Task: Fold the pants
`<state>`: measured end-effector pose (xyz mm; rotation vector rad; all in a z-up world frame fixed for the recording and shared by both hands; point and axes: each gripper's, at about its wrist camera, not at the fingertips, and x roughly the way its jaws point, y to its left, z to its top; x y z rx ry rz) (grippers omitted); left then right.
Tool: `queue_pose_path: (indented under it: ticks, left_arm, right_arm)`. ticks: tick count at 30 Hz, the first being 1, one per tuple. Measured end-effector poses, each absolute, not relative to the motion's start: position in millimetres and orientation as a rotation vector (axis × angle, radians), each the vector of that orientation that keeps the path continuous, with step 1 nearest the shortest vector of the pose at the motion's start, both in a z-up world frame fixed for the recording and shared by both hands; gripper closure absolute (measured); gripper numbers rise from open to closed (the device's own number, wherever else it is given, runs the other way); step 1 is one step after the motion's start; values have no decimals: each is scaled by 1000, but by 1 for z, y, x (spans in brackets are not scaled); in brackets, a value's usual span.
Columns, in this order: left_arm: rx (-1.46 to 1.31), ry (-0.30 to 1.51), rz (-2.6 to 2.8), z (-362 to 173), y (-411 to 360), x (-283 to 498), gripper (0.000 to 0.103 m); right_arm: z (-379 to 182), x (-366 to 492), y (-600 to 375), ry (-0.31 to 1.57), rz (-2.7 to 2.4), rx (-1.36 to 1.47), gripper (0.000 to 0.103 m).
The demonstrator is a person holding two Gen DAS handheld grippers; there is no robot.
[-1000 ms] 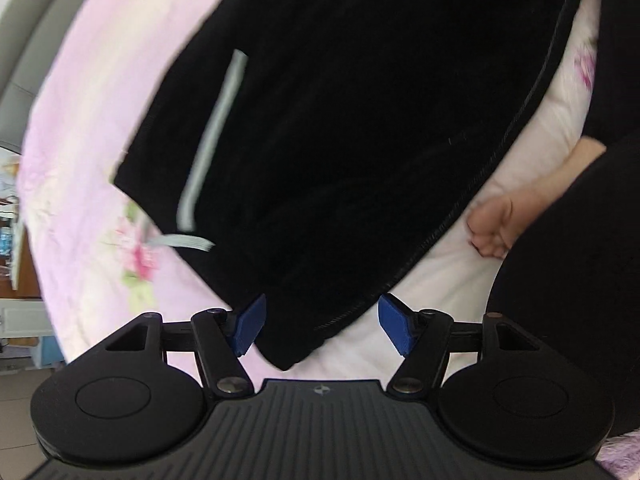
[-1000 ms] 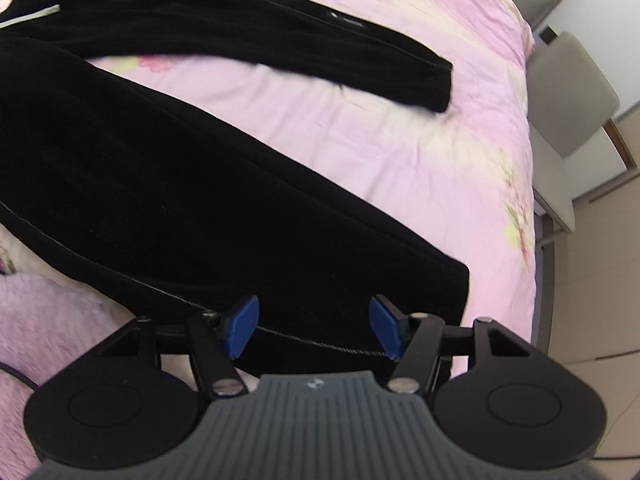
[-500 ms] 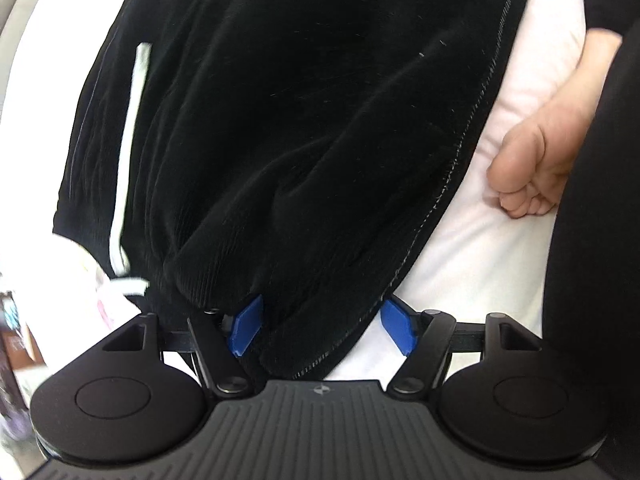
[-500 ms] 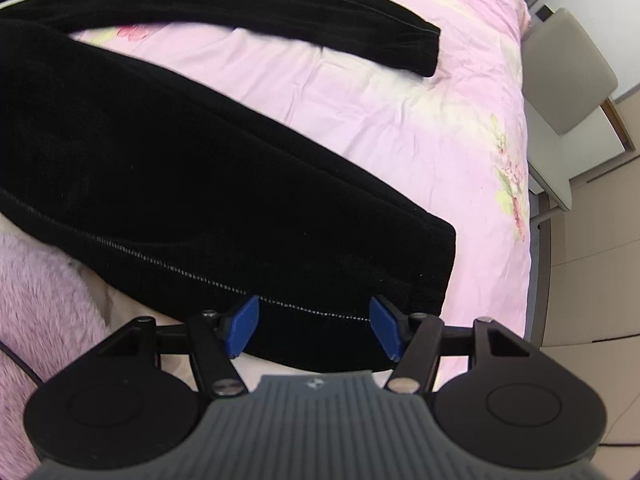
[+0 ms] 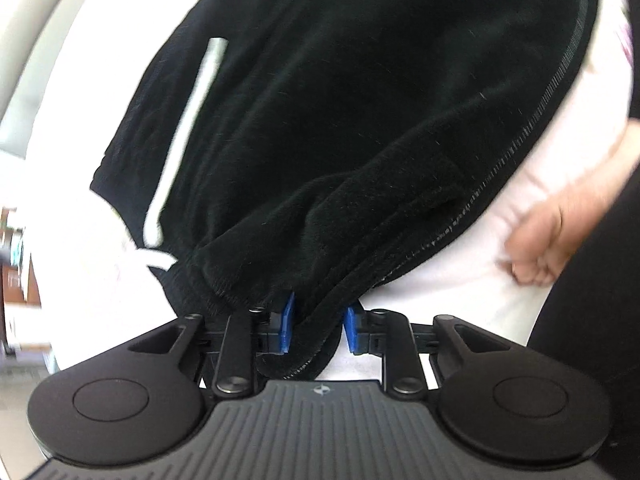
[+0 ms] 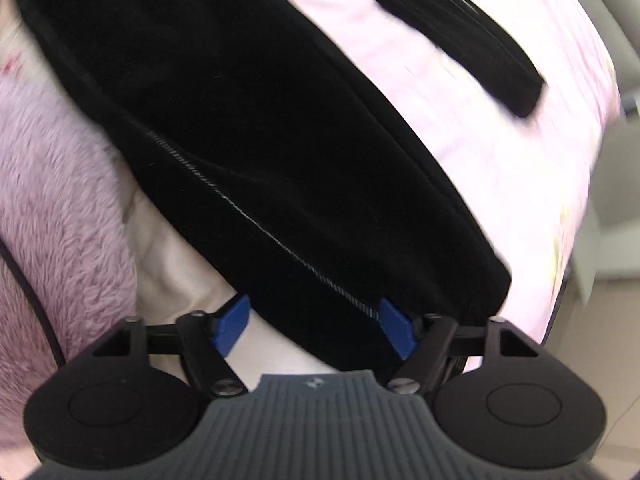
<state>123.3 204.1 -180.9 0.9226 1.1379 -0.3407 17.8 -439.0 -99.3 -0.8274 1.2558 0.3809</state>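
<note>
Black pants (image 5: 360, 100) with a white drawstring (image 5: 188, 132) lie spread on a pink bed sheet (image 6: 500, 152). My left gripper (image 5: 319, 324) is at the waist corner, its jaws closing, with bunched black fabric pinched between the blue pads. In the right wrist view the near pant leg (image 6: 260, 120) runs diagonally, its stitched seam down the middle. My right gripper (image 6: 314, 328) hovers low over that leg's hem end, jaws opening and wide. The cloth lies between the pads but is not pressed. The other leg (image 6: 480, 40) lies farther back.
A person's hand (image 5: 540, 240) rests on the sheet right of the waist, beside dark clothing. A fluffy pink sleeve (image 6: 52, 200) fills the left of the right wrist view. A grey chair (image 6: 616, 220) stands past the bed's right edge.
The left gripper sank onto the waist corner and its jaws narrowed on the fabric, which bunched up. The right gripper rolled, dropped closer to the leg hem and widened its jaws.
</note>
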Motion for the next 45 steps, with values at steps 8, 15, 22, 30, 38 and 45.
queue_pose_path:
  ticks: [8,15,22,30,38,45]
  left_arm:
    - [720,1124,-214,-159,208,130,83]
    - [708,1124,-159,-151,195,116,85]
    - [604,1035,-85,-125,198,101,87]
    - [414,857,25,-72,212,108,89]
    - [323,778,99,-32,216,169,91]
    - [322,811,176,-28,216,243,91]
  right_arm:
    - [-120,23,-418,1253,526,-974,50]
    - [-104,4,-421,1273,569,-924,95]
    - [-80,-18,-416,1108,443,-924,102]
    - [-22,6,-426,890,224,-812,102]
    - [11,89,-408,786,53,-800,103]
    - [10,186,-409,760,-23,-831,103]
